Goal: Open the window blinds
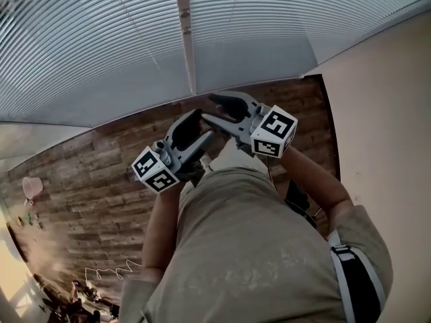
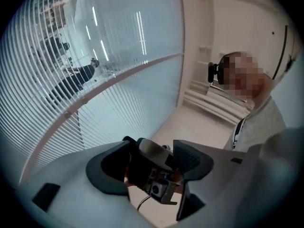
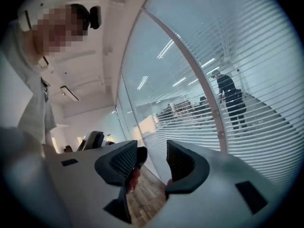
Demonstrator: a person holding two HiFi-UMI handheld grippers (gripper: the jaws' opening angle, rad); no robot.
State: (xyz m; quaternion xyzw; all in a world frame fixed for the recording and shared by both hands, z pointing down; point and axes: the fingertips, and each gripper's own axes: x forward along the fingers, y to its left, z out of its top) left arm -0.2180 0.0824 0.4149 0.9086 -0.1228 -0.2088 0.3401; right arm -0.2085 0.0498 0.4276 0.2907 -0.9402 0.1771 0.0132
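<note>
The left gripper (image 1: 199, 126) and the right gripper (image 1: 212, 108) sit close together in front of the person's beige shirt (image 1: 249, 247), and their jaws cross one another. Both point toward the white horizontal-slat window blinds (image 1: 101, 46).

In the left gripper view, the left gripper (image 2: 151, 145) has its jaws wide apart. Between them is the dark front end of the right gripper (image 2: 156, 167), with its small camera, and neither pad presses on it. The blinds (image 2: 123, 42) lie beyond the jaw tips, above them and to their left, well clear of the pads.

In the right gripper view, the right gripper (image 3: 152, 158) also has its jaws apart and holds nothing. The gap shows only the brown wooden plank floor (image 3: 142, 198). A dark tip of the other gripper shows just behind the left-hand jaw. The blinds (image 3: 247, 42) hang down over the glass ahead of the jaws, above them and to their right, and do not touch them. Through the slats a person in dark clothes (image 3: 230, 99) can be made out.

A white vertical frame post (image 1: 186, 32) divides the blinds just beyond the jaw tips in the head view. A cream wall (image 1: 390, 113) stands to the right of the right gripper.
</note>
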